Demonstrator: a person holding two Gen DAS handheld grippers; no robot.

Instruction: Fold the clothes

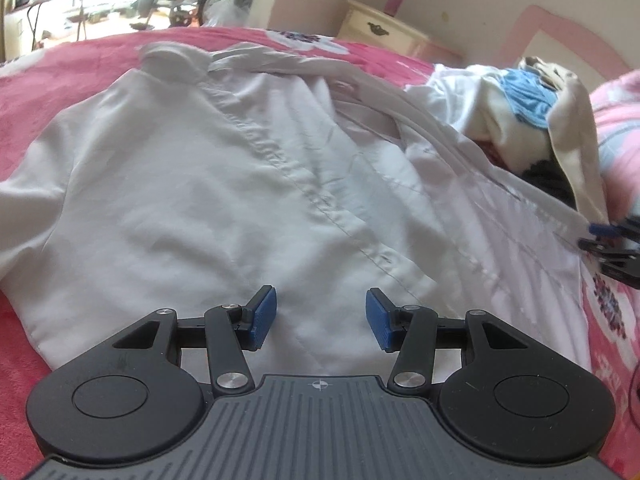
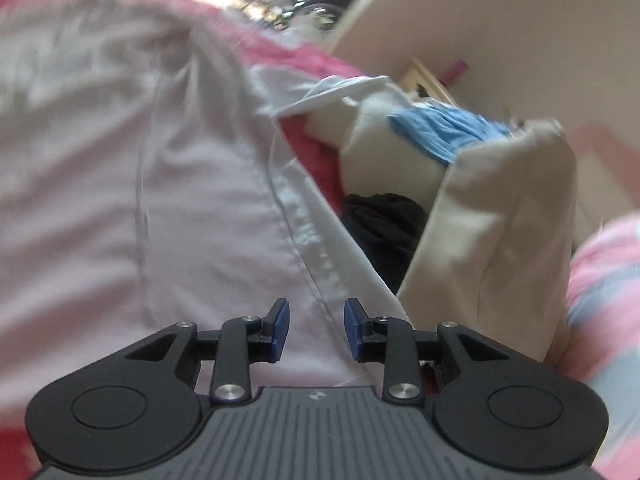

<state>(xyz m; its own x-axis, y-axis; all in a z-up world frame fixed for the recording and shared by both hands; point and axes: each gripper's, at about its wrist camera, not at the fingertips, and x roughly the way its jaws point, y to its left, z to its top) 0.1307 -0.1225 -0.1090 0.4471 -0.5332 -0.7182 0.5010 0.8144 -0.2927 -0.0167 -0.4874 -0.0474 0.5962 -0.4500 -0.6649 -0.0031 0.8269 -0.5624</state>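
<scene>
A white button shirt [image 1: 224,184] lies spread on the pink bed cover [image 1: 56,80], collar at the far end, its right side folded in over the body. My left gripper [image 1: 321,318] is open and empty just above the shirt's lower middle. My right gripper [image 2: 316,330] is open and empty over the shirt's [image 2: 140,184] folded right edge; the view is blurred. The right gripper also shows at the right edge of the left wrist view [image 1: 612,248], at the shirt's right hem.
A pile of other clothes [image 1: 536,120], cream, blue and black, lies on the bed right of the shirt; it also shows in the right wrist view [image 2: 480,208]. A cream nightstand [image 1: 384,32] stands beyond the bed by the wall.
</scene>
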